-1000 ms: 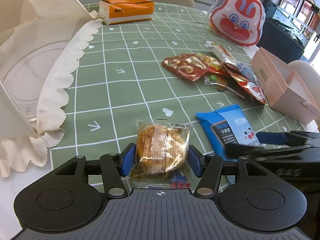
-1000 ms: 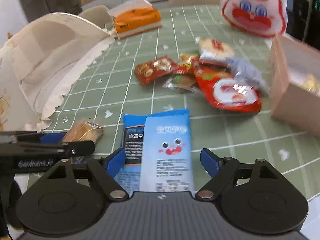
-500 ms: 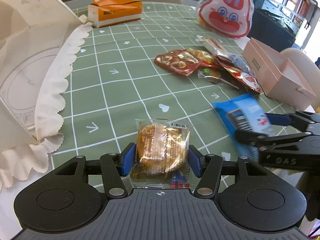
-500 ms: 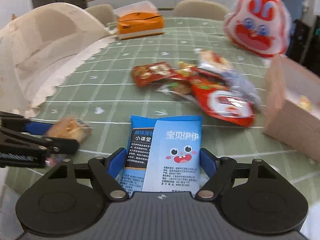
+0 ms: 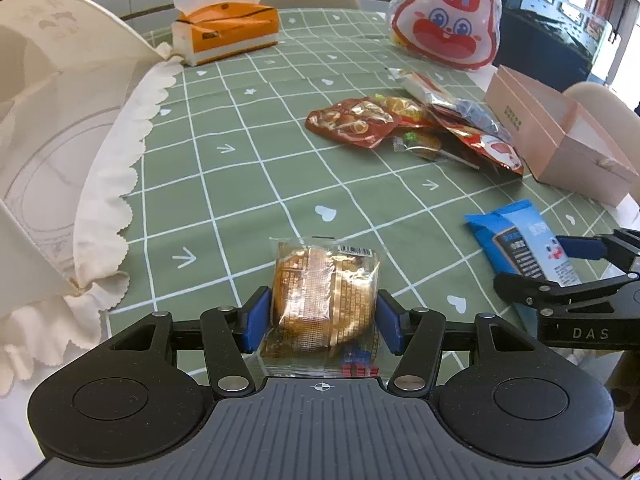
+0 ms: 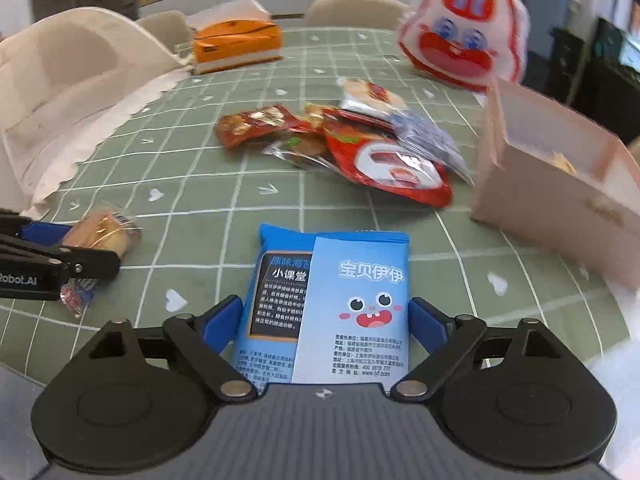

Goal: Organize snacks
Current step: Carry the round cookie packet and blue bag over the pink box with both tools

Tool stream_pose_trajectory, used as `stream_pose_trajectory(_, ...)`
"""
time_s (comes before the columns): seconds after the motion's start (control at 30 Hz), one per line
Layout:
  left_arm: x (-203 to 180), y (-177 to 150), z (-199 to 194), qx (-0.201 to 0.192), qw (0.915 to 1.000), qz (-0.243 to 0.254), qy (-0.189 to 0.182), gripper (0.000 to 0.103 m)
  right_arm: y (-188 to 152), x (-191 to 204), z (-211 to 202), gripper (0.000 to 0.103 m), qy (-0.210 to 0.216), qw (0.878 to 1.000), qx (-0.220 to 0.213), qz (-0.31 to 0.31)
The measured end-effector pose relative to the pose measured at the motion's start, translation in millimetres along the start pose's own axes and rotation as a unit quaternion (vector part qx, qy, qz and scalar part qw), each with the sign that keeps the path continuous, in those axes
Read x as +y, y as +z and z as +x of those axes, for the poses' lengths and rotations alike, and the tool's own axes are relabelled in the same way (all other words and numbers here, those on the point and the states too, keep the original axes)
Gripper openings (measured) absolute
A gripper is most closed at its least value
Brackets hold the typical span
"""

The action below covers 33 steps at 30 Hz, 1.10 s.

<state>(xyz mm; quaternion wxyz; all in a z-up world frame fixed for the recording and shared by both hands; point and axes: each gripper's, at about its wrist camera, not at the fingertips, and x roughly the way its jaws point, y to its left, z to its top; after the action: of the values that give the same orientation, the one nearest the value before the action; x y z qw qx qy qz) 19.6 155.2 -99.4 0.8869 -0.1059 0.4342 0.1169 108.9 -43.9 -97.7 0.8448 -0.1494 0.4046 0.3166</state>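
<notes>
Where packets (image 5: 416, 130) crowd, seemingly little room.

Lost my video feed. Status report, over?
Left claw shut on pastry packet. Right claw shut on blue snack pack. Pink box ahead right, snack pile beside it.

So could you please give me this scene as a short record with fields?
left tool: shut on pastry pack, clear wrapper
right tool: jaws just opened slightly; blue packet between the pads, gripped
table: green grid cloth
snack pile: mid-table, red and clear packs overlapping
pink box: open, right of pile, something pale inside
tissue box: orange, far side
rabbit bag: far right, upright
</notes>
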Motion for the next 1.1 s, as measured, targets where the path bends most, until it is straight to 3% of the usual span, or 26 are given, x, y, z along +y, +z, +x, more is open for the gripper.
stream_pose_trajectory(0.17, -17, -9, -6, 0.001, 0.9999, -0.005, -0.013, 0.061, -1, -17, -27, 0.077, 0.005, 1.000, -0.007, -0.014)
stream_pose_trajectory(0.4, -94, -10, -30, -0.002, 0.9964, 0.049, -0.069, 0.061, -24, -71, -101, 0.077, 0.017, 0.999, -0.038, 0.000)
stream_pose_trajectory(0.53, -149, 25, -53, -0.052, 0.9887, 0.083, -0.113, 0.061, -20, -114, -154, 0.077, -0.026, 0.994, -0.107, 0.015)
stream_pose_trajectory(0.73, -222, 95, -84, -0.119, 0.9699, 0.114, -0.179, 0.061, 20, -171, -222, 0.077, -0.107, 0.970, -0.213, 0.041)
stream_pose_trajectory(0.87, -257, 136, -88, -0.154, 0.9611, 0.138, -0.183, 0.061, 48, -196, -247, 0.078, -0.141, 0.954, -0.260, 0.044)
stream_pose_trajectory(0.97, -270, 164, -74, -0.149, 0.9608, 0.136, -0.190, 0.061, 70, -215, -249, 0.078, -0.154, 0.949, -0.271, 0.048)
stream_pose_trajectory(1.1, -270, 197, -28, -0.105, 0.9658, 0.111, -0.209, 0.061, 91, -242, -232, 0.078, -0.146, 0.952, -0.252, 0.096)
